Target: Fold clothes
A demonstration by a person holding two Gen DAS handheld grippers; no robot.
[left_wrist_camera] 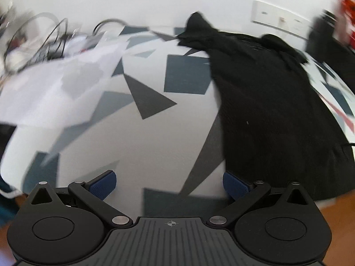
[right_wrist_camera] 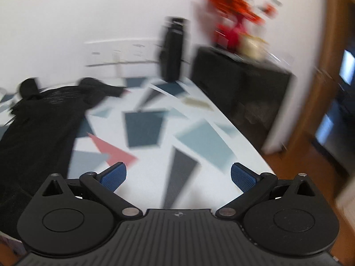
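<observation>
A black garment [left_wrist_camera: 273, 110] is seen stretched lengthwise over a table covered by a white cloth with grey and blue geometric shapes [left_wrist_camera: 155, 133]; in the left wrist view it fills the right half of the frame, running from the upper centre down to the lower right, and in the right wrist view it occupies the left edge [right_wrist_camera: 37, 133]. It appears to have been laid flat so that its sides can be reached for folding. The left gripper [left_wrist_camera: 169, 184] is held with jaws spread wide and nothing between them, low over the cloth just beside the garment's near edge, its right pad [left_wrist_camera: 235, 186] close to the dark fabric; whether it touches cannot be told. The right gripper [right_wrist_camera: 178, 177] is likewise held with jaws apart and empty, above bare cloth at the lower centre of its frame, well to the right of the garment. A pale sheet-like item [left_wrist_camera: 55, 84] and tangled cables [left_wrist_camera: 44, 44] lie at the upper left. Both views are blurred. No fold is judged to have been begun.
</observation>
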